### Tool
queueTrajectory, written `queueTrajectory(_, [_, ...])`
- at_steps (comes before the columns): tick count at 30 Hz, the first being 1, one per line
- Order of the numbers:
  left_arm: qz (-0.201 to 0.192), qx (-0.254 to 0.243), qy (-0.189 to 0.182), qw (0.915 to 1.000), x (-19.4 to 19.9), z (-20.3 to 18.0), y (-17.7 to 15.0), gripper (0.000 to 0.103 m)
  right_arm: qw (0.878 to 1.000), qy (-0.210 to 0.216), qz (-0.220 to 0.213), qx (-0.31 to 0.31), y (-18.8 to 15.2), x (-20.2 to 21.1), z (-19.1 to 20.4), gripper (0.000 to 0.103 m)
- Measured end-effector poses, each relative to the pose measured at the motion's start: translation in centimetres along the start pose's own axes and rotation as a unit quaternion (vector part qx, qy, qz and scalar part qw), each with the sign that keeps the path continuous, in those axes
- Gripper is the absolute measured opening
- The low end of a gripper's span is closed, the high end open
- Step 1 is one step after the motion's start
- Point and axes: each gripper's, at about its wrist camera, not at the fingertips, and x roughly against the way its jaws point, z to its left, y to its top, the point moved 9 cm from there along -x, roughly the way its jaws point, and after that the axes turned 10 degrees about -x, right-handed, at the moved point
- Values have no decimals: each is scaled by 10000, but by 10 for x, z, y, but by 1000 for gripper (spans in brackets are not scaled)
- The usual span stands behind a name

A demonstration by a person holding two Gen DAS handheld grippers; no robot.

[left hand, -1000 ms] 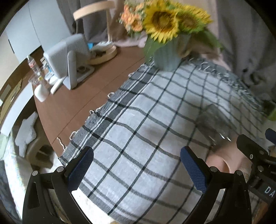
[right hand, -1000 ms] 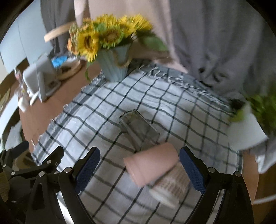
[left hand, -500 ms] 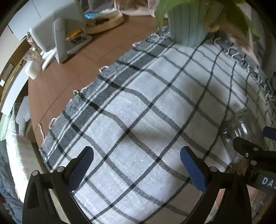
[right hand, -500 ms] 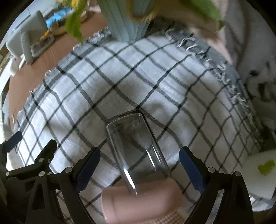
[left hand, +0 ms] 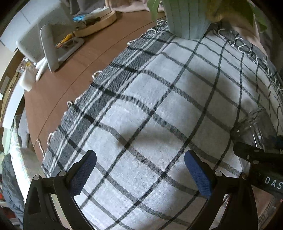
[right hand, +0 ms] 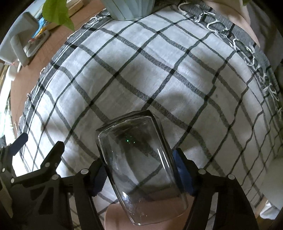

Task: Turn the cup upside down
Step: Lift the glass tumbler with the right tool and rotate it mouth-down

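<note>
Brown wooden table under grey-white checked cloth; we see our right gripper clamped on the clear glass cup, lying sideways. Our left gripper is spread wide over cloth.

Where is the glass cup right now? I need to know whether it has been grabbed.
In the right wrist view the glass cup sits low at centre, clamped between the right gripper fingers over the plaid cloth, nearer than the teal vase.

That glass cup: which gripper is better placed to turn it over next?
The right gripper. Its blue pads are closed on both sides of the glass cup. The left gripper is open over bare checked cloth, with the cup off to its side.
</note>
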Motion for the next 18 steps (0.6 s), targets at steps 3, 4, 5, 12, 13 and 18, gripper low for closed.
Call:
queueTrajectory(3, [-118,-162,-59,9998,6,0,7,102,9997,15,2,-261,-2,10,-2,66])
queueTrajectory(4, [-164,-227,-72,9996,9,0,9,102,9993,8,-5,-361,-2,14,-3,65])
queueTrajectory(5, [-210,-298,-82,9993,12,2,13,102,9989,0,-28,-471,-3,19,-4,64])
queueTrajectory(12, [-633,-680,-171,9955,45,16,29,102,9909,-28,-327,-1306,-12,75,-12,60])
queueTrajectory(13, [-684,-725,-192,9948,48,17,30,102,9888,-30,-403,-1435,-15,86,-13,60])
queueTrajectory(18, [-959,-1085,-380,9887,66,28,33,102,9776,-87,-909,-1894,-33,112,-3,60])
